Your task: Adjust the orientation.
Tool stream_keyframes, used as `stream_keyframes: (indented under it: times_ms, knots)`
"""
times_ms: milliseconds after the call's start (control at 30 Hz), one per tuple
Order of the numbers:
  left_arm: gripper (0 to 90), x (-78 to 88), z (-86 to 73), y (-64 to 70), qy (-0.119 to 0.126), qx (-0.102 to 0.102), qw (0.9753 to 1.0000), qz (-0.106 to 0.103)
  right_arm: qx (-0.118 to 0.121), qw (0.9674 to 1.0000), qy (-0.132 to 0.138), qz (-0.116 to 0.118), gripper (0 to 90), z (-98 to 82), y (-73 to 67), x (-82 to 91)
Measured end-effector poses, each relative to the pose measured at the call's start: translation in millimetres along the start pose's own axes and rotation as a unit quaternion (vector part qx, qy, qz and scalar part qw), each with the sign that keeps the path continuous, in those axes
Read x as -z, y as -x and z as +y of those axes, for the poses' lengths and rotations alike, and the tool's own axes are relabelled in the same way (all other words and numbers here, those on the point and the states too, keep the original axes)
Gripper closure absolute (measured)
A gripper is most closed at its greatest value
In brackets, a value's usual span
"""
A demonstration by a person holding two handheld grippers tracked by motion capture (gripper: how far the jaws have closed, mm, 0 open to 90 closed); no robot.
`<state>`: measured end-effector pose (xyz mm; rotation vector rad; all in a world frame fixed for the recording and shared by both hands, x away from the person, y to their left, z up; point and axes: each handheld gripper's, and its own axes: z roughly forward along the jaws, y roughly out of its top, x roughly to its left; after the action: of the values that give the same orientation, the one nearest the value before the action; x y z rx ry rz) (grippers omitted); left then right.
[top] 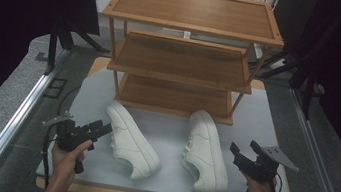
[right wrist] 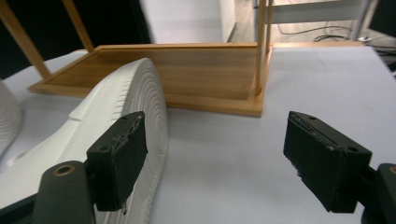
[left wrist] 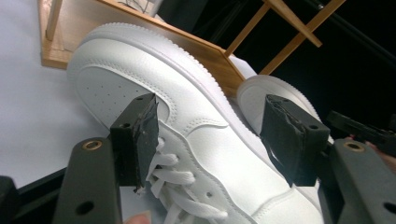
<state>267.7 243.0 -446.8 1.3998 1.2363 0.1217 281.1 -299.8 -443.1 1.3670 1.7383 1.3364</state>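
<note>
Listing, left to right across the desk (top: 256,118):

Item 1. Left gripper (top: 99,129), near the front left corner, jaws spread wide and holding nothing. In the left gripper view they frame the laced midsection of the left shoe (left wrist: 196,135) without touching it.

Item 2. Left shoe (top: 131,140), white, lying at a slant, toe toward the front edge, heel near the rack.

Item 3. Wooden shoe rack (top: 183,62), three tiers, standing at the back edge, all tiers bare.

Item 4. Right shoe (top: 206,149), white, toe toward the front edge, well apart from its mate.

Item 5. Right gripper (top: 243,154), near the front right corner, jaws spread, just beside that shoe's outer side.

Handling note: judged step is the approach to grasp. Each gripper should straddle its shoe's upper at mid-length, squarely, so the shoe lifts level rather than tipping.
</note>
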Motion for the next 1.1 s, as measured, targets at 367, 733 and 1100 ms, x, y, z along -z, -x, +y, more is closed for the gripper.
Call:
stream_keyframes:
  times_ms: [367, 733, 1100]
  knots:
    - [36.8, 5.7, -1.4, 12.8, 0.000, -0.034, 0.9994, 0.002, -0.014, 0.9991, 0.010, 0.038, 20.2, -0.6, 7.7, 9.1]
    - [48.2, 19.9, -0.5, 24.4, -0.006, -0.069, 0.9975, 0.016, -0.051, 0.9962, 0.035, 0.062, 23.1, 3.2, 3.7, 14.9]
    - [87.2, 18.6, -29.4, 21.0, -0.030, -0.062, 0.9965, 0.047, -0.047, 0.9970, 0.021, 0.057, 25.1, -3.7, 7.1, 13.9]
